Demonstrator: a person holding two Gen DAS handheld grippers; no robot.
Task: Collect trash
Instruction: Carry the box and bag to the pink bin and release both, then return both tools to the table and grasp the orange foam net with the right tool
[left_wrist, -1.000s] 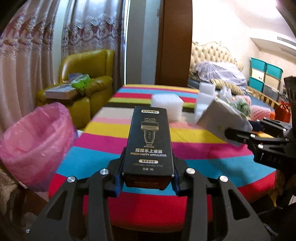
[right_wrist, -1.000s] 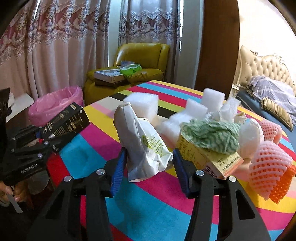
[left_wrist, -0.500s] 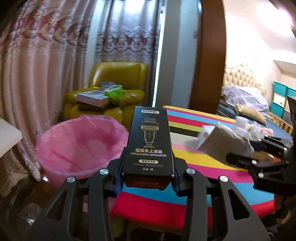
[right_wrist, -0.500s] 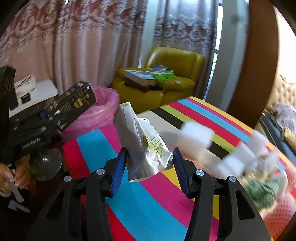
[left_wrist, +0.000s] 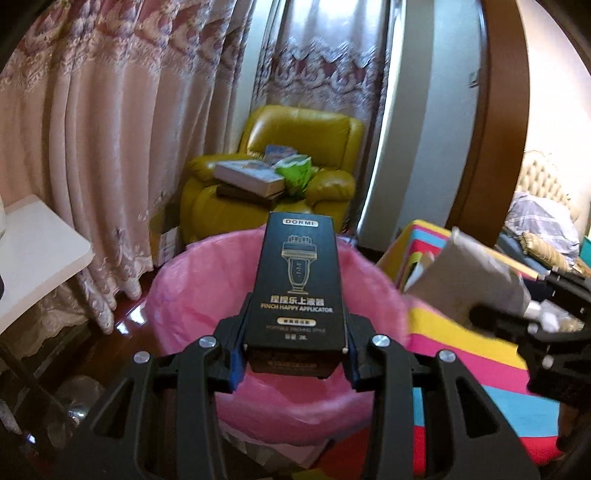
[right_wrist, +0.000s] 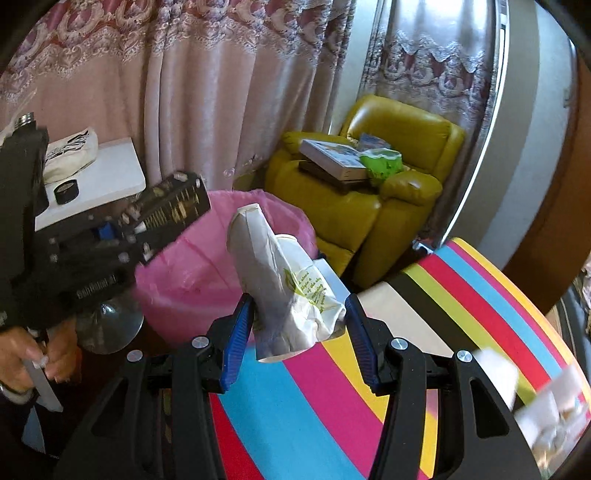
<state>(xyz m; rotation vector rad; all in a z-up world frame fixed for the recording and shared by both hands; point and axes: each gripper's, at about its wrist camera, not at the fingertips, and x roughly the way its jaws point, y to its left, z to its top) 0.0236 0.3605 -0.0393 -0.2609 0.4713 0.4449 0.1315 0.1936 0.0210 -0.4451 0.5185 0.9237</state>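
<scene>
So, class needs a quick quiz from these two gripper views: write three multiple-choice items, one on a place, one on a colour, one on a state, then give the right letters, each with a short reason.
1. Where do the books lie?
A. on the yellow armchair
B. on the striped table
C. in the bin

2. What colour is the bin liner?
A. black
B. pink
C. green

3. What is the left gripper doing?
A. hanging open
B. clamping a glass
C. clamping a black box

Answers:
1 A: the books rest on the yellow armchair.
2 B: the bin liner is pink.
3 C: the left gripper squeezes the black box between its pads.
</scene>
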